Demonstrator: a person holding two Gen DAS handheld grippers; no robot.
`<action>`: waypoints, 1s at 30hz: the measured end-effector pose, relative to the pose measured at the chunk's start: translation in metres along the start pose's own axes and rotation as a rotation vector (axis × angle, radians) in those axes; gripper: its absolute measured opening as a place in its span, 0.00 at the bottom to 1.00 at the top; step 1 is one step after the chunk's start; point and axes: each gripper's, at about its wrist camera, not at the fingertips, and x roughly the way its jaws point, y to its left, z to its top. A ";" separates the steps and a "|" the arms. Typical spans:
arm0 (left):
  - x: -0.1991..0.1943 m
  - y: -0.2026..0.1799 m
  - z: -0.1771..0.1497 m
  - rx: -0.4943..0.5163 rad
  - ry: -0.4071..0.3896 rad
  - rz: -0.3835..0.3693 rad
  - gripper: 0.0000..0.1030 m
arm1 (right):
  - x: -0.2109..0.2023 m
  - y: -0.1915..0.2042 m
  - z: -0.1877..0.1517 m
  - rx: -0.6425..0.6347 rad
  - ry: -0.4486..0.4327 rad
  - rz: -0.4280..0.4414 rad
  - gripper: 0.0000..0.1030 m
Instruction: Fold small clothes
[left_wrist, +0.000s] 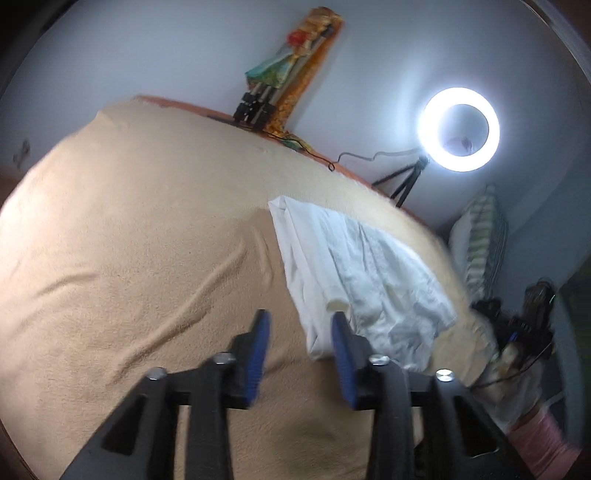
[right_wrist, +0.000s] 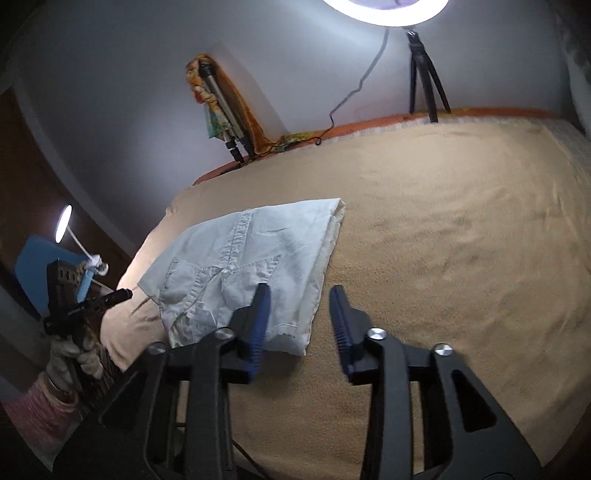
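A small white garment (left_wrist: 354, 273), folded over with seams and a pocket showing, lies flat on the beige bedcover (left_wrist: 129, 240). In the left wrist view my left gripper (left_wrist: 301, 321) is open and empty, its blue-padded fingers just above the garment's near left corner. In the right wrist view the same garment (right_wrist: 251, 266) lies left of centre. My right gripper (right_wrist: 301, 299) is open and empty, its left finger over the garment's near right edge, its right finger over bare bedcover (right_wrist: 461, 240).
A lit ring light (left_wrist: 460, 127) on a small tripod stands at the bed's far edge. A folded tripod (left_wrist: 258, 99) with coloured cloth leans on the wall. A striped pillow (left_wrist: 484, 236) lies at the right. The other hand-held gripper (right_wrist: 74, 310) shows at the left.
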 end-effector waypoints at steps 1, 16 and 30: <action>0.003 0.005 0.005 -0.053 0.006 -0.033 0.39 | 0.003 -0.009 0.000 0.078 0.013 0.026 0.47; 0.062 0.010 0.021 -0.358 0.118 -0.313 0.00 | 0.061 -0.023 -0.008 0.317 0.179 0.273 0.05; 0.068 0.008 -0.004 -0.200 0.175 -0.110 0.04 | 0.083 -0.035 -0.028 0.241 0.264 0.104 0.04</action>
